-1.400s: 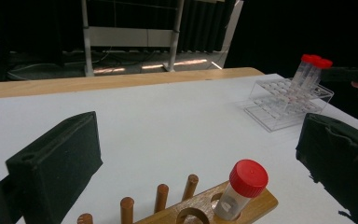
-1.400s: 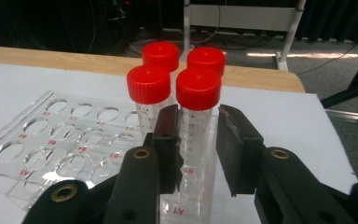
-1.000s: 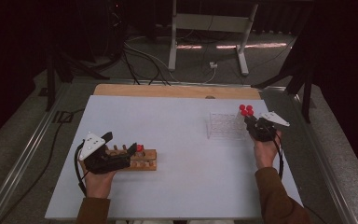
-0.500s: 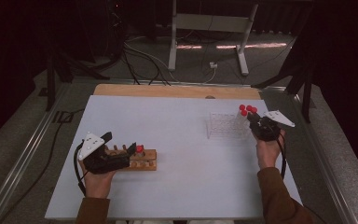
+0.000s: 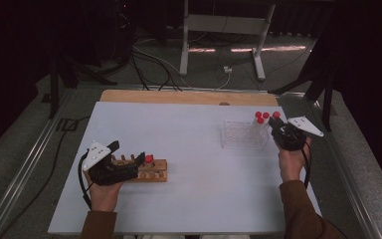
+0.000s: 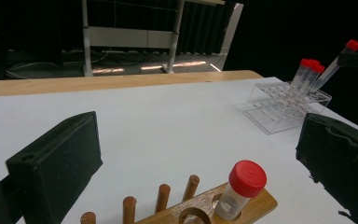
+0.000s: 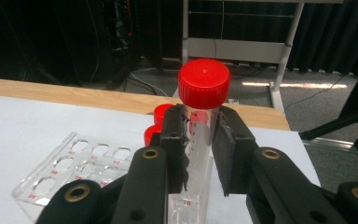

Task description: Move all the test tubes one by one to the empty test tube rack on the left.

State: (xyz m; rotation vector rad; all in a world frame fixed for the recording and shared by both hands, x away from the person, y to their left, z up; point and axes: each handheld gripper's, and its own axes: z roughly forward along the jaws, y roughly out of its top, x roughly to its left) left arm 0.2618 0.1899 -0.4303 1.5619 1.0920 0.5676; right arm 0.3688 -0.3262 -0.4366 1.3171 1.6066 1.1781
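We see the right gripper (image 7: 199,140) clamped on a red-capped tube (image 7: 200,121) (above the clear rack (image 5: 243,134)); left gripper (image 6: 205,163) jaws gape around the wooden rack (image 6: 242,207).

The room around us is dark, almost black at the walls, while the white desk (image 5: 189,149) takes a soft even light from overhead and reads pale grey-blue. Shadows under things are faint and short. Two bright streaks of glare lie on the floor (image 5: 258,49) beyond the desk. From above, the picture is grainy and a little soft. Close in, the red cap (image 7: 203,83) is sharp, though the black claw arms at the bottom edge blur and loom large; the far background goes soft.
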